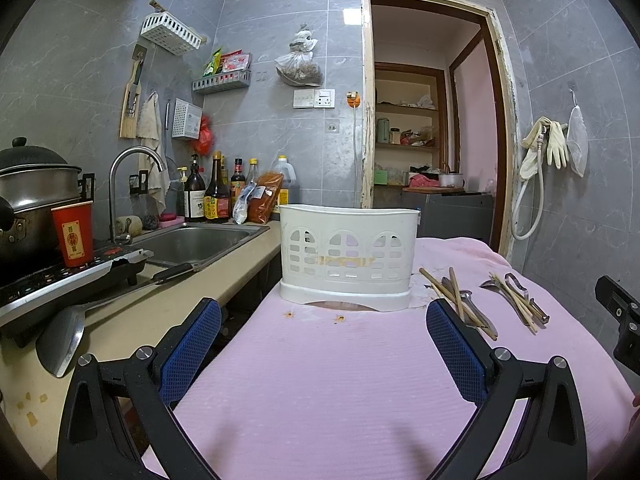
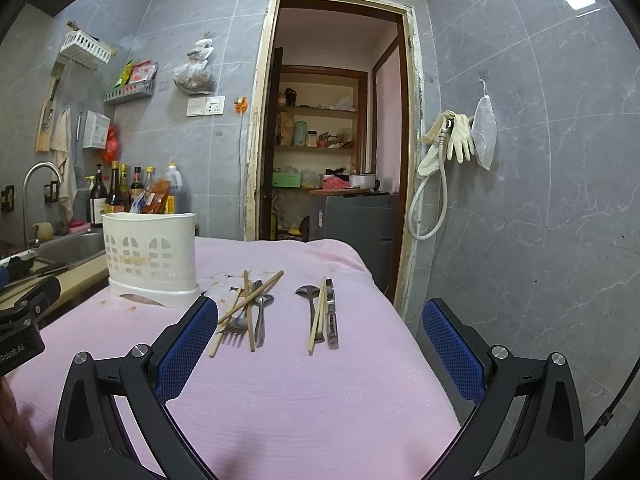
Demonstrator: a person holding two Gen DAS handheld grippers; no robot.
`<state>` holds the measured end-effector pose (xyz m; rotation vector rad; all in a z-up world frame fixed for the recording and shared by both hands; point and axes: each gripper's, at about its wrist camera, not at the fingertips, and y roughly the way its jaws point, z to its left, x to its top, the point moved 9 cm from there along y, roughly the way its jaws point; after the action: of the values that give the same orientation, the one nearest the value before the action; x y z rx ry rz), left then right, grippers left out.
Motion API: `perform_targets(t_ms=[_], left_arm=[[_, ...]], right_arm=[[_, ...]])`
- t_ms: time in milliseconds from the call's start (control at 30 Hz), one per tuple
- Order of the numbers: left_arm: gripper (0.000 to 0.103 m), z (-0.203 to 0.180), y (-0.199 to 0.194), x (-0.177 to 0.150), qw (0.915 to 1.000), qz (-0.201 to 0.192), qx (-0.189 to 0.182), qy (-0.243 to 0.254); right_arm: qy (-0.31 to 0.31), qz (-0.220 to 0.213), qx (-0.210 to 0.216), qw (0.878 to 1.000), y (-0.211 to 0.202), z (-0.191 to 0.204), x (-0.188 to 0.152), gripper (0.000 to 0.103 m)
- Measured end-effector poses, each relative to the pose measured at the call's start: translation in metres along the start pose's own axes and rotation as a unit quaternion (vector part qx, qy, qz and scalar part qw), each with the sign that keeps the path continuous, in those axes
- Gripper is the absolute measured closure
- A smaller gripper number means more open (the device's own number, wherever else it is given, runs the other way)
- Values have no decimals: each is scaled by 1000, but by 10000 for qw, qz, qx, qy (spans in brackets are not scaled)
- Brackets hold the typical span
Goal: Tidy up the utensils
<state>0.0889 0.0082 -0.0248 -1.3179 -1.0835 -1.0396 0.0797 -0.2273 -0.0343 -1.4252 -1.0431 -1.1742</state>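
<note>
A white slotted utensil holder [image 1: 347, 258] stands on the pink cloth [image 1: 320, 380], straight ahead of my open, empty left gripper [image 1: 324, 320]. It also shows in the right wrist view [image 2: 151, 258] at the left. Two piles of utensils lie on the cloth: chopsticks, a fork and a spoon [image 2: 250, 310], and a spoon, chopsticks and a peeler [image 2: 322, 316]. In the left wrist view the piles [image 1: 460, 300] [image 1: 516, 300] lie to the right. My right gripper [image 2: 320, 320] is open and empty, just short of the piles.
A counter at the left holds a sink [image 1: 196, 242], a tap [image 1: 128, 184], sauce bottles [image 1: 216, 196], a red cup [image 1: 74, 234], a pot [image 1: 32, 196] and a spatula [image 1: 60, 340]. A doorway [image 2: 332, 140] lies behind. The cloth's right edge [image 2: 404, 320] drops off near the tiled wall.
</note>
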Motion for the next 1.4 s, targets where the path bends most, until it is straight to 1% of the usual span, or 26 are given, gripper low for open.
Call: perform_targets(t_ms=[1167,1300,1400], left_arm=[[2,4,0,-3,10000,55,-1,-16],[2,3,2,-3,10000,74,-17,23],[2,0,6,-1,9998,165,-89,51]], right_arm=[[-47,8,46,10000,0,6,-1,0],[-38,49,92,9999,3,6,-2,0],[32,129,254,9996,8,3,-1,0]])
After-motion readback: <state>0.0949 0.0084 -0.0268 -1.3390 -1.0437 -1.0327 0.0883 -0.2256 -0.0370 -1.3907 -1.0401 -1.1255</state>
